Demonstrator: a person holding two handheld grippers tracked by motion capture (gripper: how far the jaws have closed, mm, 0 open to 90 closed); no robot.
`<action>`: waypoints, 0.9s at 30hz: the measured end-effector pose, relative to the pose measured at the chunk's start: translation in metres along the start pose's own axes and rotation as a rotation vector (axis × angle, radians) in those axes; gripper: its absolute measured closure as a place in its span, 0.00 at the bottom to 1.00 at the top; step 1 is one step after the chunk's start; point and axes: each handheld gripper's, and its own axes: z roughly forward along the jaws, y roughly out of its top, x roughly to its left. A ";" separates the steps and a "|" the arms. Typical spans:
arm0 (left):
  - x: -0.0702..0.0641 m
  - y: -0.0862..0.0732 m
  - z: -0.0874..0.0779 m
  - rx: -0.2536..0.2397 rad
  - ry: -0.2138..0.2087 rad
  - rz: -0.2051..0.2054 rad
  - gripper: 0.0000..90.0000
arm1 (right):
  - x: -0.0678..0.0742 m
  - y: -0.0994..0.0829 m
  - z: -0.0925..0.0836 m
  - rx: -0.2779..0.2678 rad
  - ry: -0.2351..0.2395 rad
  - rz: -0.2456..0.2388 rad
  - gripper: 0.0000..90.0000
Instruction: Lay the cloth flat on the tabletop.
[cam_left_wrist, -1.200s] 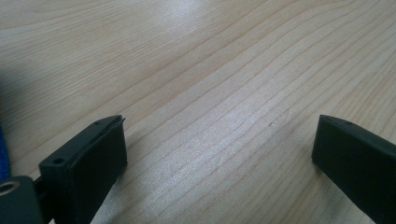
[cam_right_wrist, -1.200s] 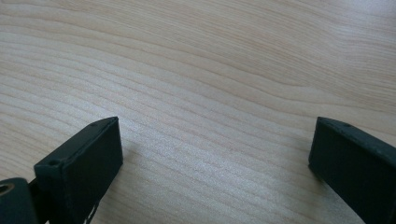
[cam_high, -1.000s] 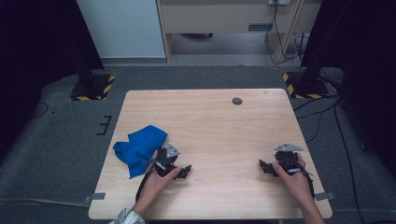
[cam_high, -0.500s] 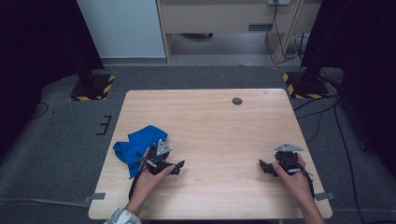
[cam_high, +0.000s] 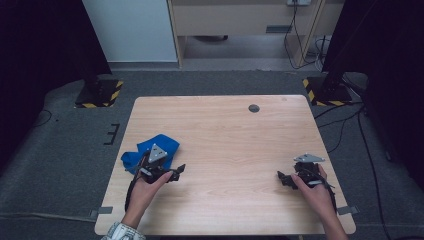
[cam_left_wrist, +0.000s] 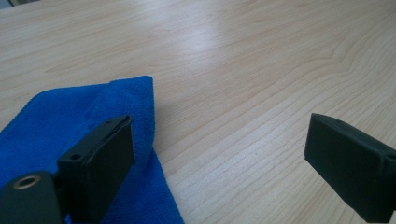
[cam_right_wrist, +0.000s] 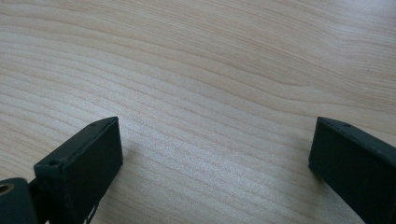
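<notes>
Blue cloth (cam_left_wrist: 70, 121) beside splayed left gripper (cam_left_wrist: 219, 163)

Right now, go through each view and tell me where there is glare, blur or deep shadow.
High view: soft overall, with both sides of the room in near-black shadow and the table evenly lit. Left gripper view: a pale sheen on the wood at top centre; the blue cloth is sharp, the near jaws slightly soft. Right gripper view: no glare, far wood grain blurred.

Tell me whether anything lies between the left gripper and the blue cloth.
Nothing visible does. The left gripper is open right at the edge of the blue cloth: one jaw sits over the cloth's fold, the other over the bare wooden table. The high view shows no other thing near them.
</notes>
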 end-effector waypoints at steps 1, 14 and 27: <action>0.002 0.000 -0.001 -0.003 -0.003 -0.004 0.08 | 0.000 0.000 0.000 0.000 0.000 0.000 0.03; 0.021 0.004 -0.020 -0.050 0.011 -0.035 0.08 | 0.000 0.000 0.000 0.000 0.000 0.000 0.03; 0.056 -0.017 -0.018 0.024 0.143 -0.090 0.08 | 0.000 0.000 0.000 0.001 0.002 0.000 0.03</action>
